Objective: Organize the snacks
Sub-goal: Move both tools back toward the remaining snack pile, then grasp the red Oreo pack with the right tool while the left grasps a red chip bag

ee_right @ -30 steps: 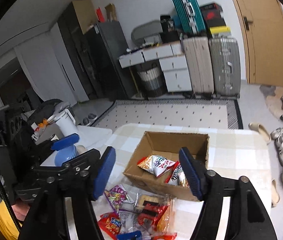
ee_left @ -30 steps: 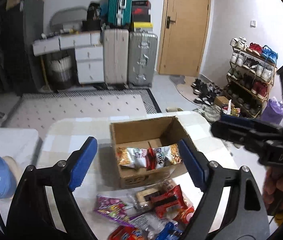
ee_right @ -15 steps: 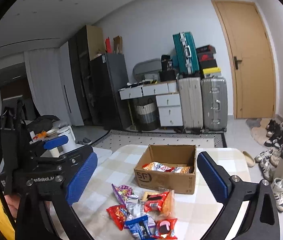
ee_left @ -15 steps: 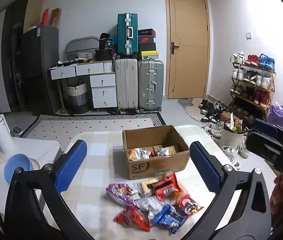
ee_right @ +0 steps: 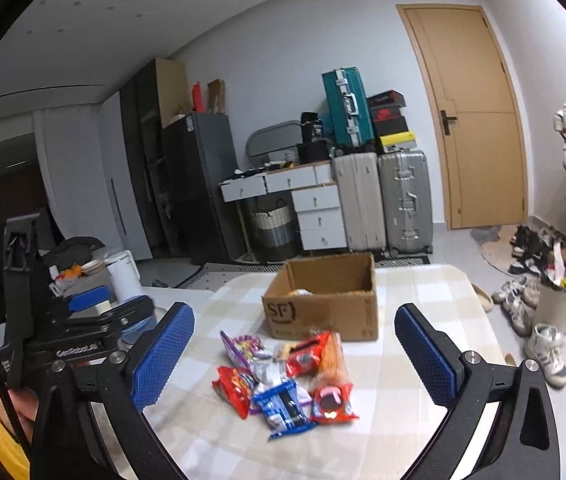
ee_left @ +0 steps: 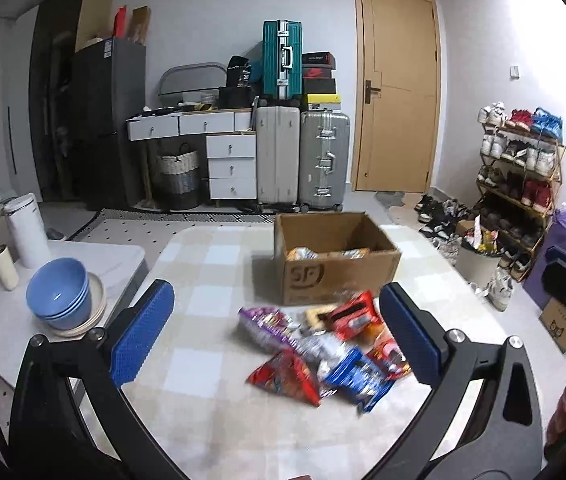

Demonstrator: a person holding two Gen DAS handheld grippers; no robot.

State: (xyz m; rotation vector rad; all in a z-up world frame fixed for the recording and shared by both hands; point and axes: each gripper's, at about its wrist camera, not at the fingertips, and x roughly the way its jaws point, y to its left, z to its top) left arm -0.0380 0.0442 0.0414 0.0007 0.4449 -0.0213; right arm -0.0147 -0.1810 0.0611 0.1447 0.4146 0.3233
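With the left gripper and right gripper both spread wide and empty, the snack packets lay heaped on the table before the cardboard box, looking light, crinkly and probably slippery, best pinched at a sealed edge.

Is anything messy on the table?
Yes. A heap of snack packets lies jumbled on the checked table in front of the cardboard box, overlapping at odd angles. Only a few packets are inside the box.
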